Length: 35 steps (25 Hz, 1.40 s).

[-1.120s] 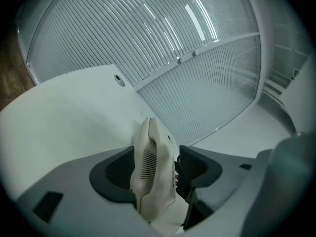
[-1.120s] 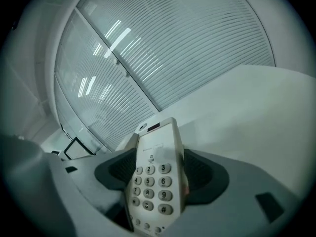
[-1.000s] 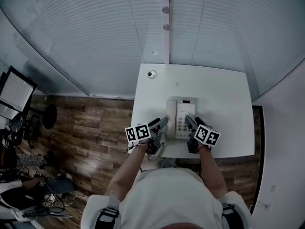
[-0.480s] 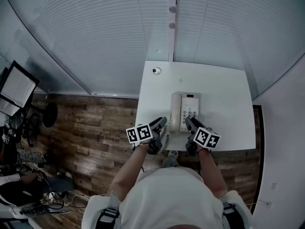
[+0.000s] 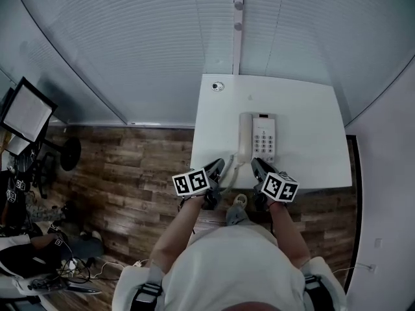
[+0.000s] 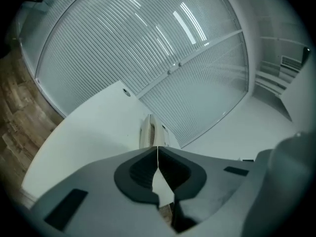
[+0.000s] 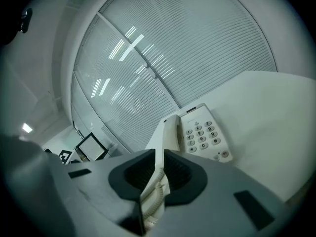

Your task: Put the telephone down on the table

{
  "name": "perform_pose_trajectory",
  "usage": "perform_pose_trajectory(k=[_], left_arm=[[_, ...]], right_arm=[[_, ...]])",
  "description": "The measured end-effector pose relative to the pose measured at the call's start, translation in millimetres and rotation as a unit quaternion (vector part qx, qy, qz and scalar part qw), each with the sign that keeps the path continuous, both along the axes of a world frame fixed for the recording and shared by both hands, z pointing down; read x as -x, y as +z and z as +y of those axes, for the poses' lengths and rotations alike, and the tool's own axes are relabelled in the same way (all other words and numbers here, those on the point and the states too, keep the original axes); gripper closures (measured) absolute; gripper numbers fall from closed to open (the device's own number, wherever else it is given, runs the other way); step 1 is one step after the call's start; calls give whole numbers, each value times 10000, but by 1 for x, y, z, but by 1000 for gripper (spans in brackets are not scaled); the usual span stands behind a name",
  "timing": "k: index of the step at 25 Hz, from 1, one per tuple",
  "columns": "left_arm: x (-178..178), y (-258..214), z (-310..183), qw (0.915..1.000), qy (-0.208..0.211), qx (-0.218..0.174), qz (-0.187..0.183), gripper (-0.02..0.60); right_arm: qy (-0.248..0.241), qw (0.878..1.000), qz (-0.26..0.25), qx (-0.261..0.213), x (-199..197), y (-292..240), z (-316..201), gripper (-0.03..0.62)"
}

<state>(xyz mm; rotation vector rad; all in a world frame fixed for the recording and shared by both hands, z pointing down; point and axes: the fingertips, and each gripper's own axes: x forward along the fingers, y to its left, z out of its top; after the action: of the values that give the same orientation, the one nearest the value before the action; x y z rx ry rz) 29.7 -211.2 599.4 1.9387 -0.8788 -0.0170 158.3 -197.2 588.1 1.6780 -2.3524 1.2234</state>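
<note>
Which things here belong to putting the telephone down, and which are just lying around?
Job: telephone; its coiled cord; white table.
Lying about: small round fitting at the table's far corner; panel on a stand; cables on the floor.

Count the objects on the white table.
2: the telephone near the middle, and a small round object at the far left corner. Something small could be hidden at the near edge.

Too small to tell: tiny round thing [image 5: 218, 86] at the table's [image 5: 305, 128] far corner, maybe a cap or knob.
</note>
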Motion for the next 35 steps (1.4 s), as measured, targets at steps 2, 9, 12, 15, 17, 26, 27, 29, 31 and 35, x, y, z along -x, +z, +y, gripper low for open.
perform_pose_trajectory(k=[2,9,12,15,17,26,27,29,31,35], left_arm=[[7,0,12,9999,25,-58,-102,559],[28,-5,55,9998,28,-151,-159,560],[37,-3,69,9996,-15,-132,-251,561],[43,0,85,9988,-9,-204,-446,561],[50,-5,94,9985,-23,-261,-480,561],[67,-13,144,9974,-44,-361,-616,561],[68,-13,150,9974,-52,-373,-607,561],[67,-13,161,9974,-75,-396,-601,561],[68,-11,174,9973,-101,-395,-607,561],[70,-11,196,9973,-162,-396,-599,561]], right_arm=[[-52,10000,52,-3,9,1,11,533],[-123,9997,192,-44,31,-4,53,555],[-157,9996,222,-74,38,-6,66,562],[-211,9994,252,-109,44,-4,78,567],[-245,9993,266,-117,51,-8,86,569],[-497,9982,272,-184,74,-19,132,570],[-534,9980,272,-189,75,-19,137,569],[-608,9976,283,-191,78,-19,148,569],[-680,9971,297,-194,80,-18,160,569],[-798,9962,301,-198,85,-16,181,570]])
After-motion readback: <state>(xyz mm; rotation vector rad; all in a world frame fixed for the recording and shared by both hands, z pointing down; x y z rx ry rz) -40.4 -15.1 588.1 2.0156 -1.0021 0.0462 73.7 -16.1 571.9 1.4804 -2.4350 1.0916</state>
